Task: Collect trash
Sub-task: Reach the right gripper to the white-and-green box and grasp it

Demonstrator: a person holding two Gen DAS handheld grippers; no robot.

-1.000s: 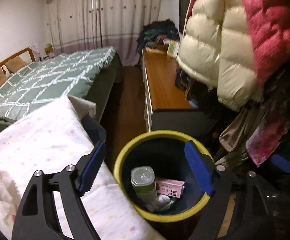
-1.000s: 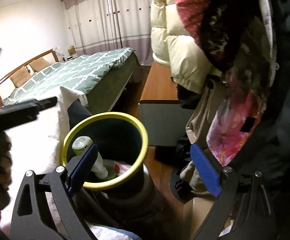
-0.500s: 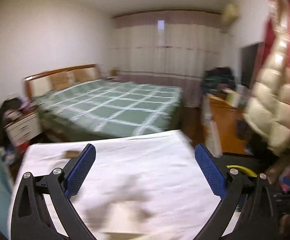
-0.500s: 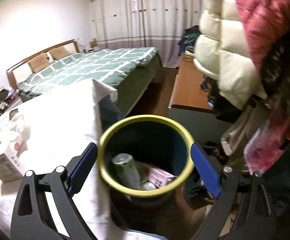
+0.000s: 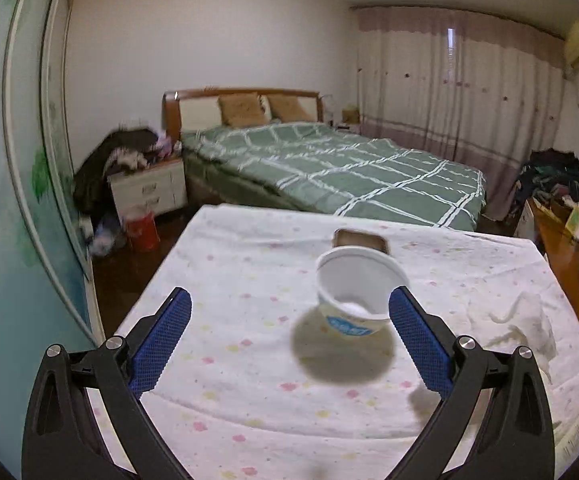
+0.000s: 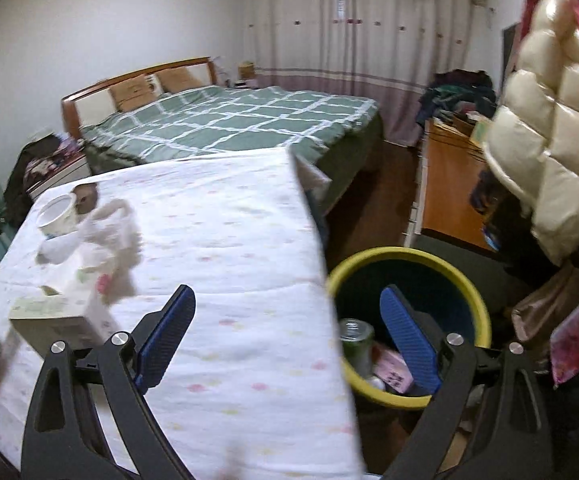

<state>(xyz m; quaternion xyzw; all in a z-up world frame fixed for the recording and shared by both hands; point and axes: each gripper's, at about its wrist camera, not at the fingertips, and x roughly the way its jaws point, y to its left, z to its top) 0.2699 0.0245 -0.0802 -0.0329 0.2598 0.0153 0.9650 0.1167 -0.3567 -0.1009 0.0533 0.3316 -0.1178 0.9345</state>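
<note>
- My left tongs (image 5: 289, 322) hang over the table (image 5: 225, 280), which is draped in a white cloth with small pastel flowers; the blue pads stand wide apart and nothing is between them. The jaws have just been opening.
- A white paper cup (image 5: 359, 296) with a blue label stands upright on the cloth ahead of my left tongs, its mouth open and a little white residue at the bottom. It sits just beside the right-hand pad in the picture, but I cannot tell whether they touch.
- Behind the cup lies a small brown flat object (image 5: 361, 240), too blurred to name.
- Crumpled white tissue (image 5: 517, 320) lies on the cloth to the right of the cup, near the table's edge.
- My right tongs (image 6: 287, 332) are also spread wide and hold nothing; they point past the table's right edge.
- The trash bin (image 6: 441, 264), dark with a yellow rim, stands on the floor just beside that edge. Inside it I see a green can (image 6: 355, 340) and a pink carton (image 6: 391, 370).
- From the right wrist view, a tissue box (image 6: 61, 316) sits on the table's left part, with the cup farther back.
- A bed (image 5: 329, 164) with a green checked cover fills the room behind the table.
</note>
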